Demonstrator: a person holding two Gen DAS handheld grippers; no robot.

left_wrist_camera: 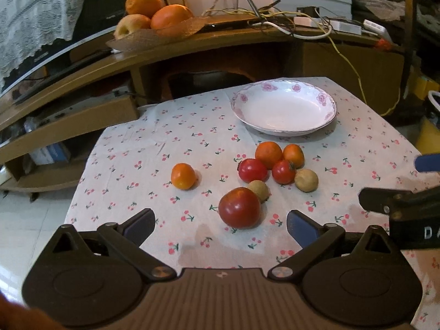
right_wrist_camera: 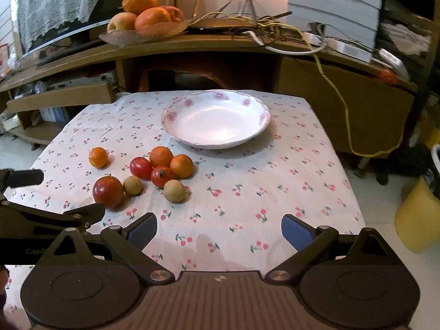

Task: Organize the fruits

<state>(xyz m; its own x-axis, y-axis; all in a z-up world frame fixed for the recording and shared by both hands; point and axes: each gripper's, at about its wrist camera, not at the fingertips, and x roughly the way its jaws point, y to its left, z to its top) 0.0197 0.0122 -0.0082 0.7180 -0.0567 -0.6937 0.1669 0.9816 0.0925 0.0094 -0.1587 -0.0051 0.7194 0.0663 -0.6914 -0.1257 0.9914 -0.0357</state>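
Eight small fruits loose on the cherry-print tablecloth (left_wrist_camera: 154, 148), none yet in the floral plate (left_wrist_camera: 284, 110), so judged the very start: picking the first piece. Nearest, a large red tomato (left_wrist_camera: 239, 207), touching a small tan longan-like fruit (left_wrist_camera: 260, 190) just behind it. Farther in, a tight cluster: two red tomatoes (left_wrist_camera: 252, 170) (left_wrist_camera: 283, 171), two orange fruits (left_wrist_camera: 268, 154) (left_wrist_camera: 293, 155) behind them, a second tan fruit (left_wrist_camera: 306, 179) at the cluster's right. Off to the left and apart, a lone orange fruit (left_wrist_camera: 183, 176). Beyond all, toward the far right of the cloth, the plate, empty and white inside. Left gripper (left_wrist_camera: 220, 224) spread wide, holding nothing, touching nothing, hanging just short of the big tomato, which sits slightly right of centre between the blue pads (left_wrist_camera: 301, 227). Next move, as judged: a short advance and drop until the pads flank the tomato, a gentle close to spare the soft skin, care not to nudge the tan fruit behind, then a lift and carry to the plate. Right gripper (right_wrist_camera: 219, 229) likewise wide apart and empty, over bare cloth at the near edge, fruit well to its left, plate ahead. On the wooden shelf (right_wrist_camera: 192, 46) behind, a separate tray of oranges and apples (right_wrist_camera: 143, 13), not judged part of this job.
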